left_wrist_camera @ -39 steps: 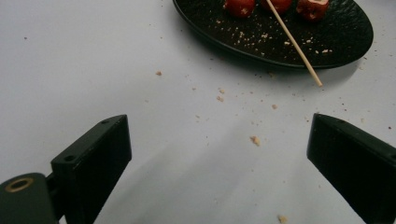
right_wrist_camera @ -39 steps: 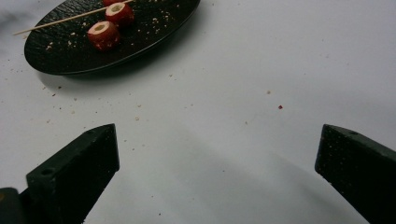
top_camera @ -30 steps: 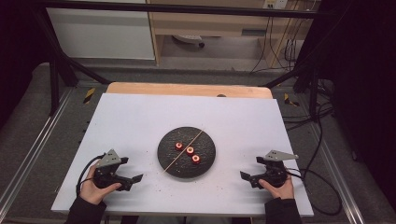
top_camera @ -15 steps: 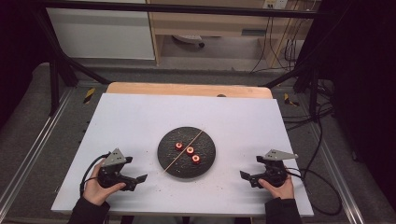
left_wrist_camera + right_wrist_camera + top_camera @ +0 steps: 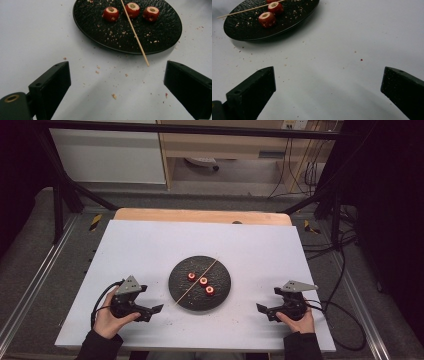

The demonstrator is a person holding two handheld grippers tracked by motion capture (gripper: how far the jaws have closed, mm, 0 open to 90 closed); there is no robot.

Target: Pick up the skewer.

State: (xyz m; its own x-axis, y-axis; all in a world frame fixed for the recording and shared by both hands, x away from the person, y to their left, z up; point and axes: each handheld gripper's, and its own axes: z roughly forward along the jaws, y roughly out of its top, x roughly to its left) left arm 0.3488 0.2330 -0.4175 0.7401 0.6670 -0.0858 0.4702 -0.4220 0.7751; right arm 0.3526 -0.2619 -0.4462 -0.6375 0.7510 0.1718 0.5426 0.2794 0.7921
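The left gripper (image 5: 150,309) sits low on the white table (image 5: 150,250) in the person's left hand (image 5: 107,322), jaws spread wide with nothing between them, just bare tabletop and a scatter of crumbs (image 5: 114,96) in the left gripper view. The right gripper (image 5: 263,309) is the same deal over on the other side, held in the right hand (image 5: 298,322), jaws wide apart and empty, pointing in toward the middle. Between the two, well apart from both, is a round black plate (image 5: 182,285) with three little red cored fruit pieces (image 5: 203,281) in a row. A thin wooden skewer (image 5: 196,281) lies diagonally across the plate, its near tip poking past the rim onto the table, on the left gripper's side.
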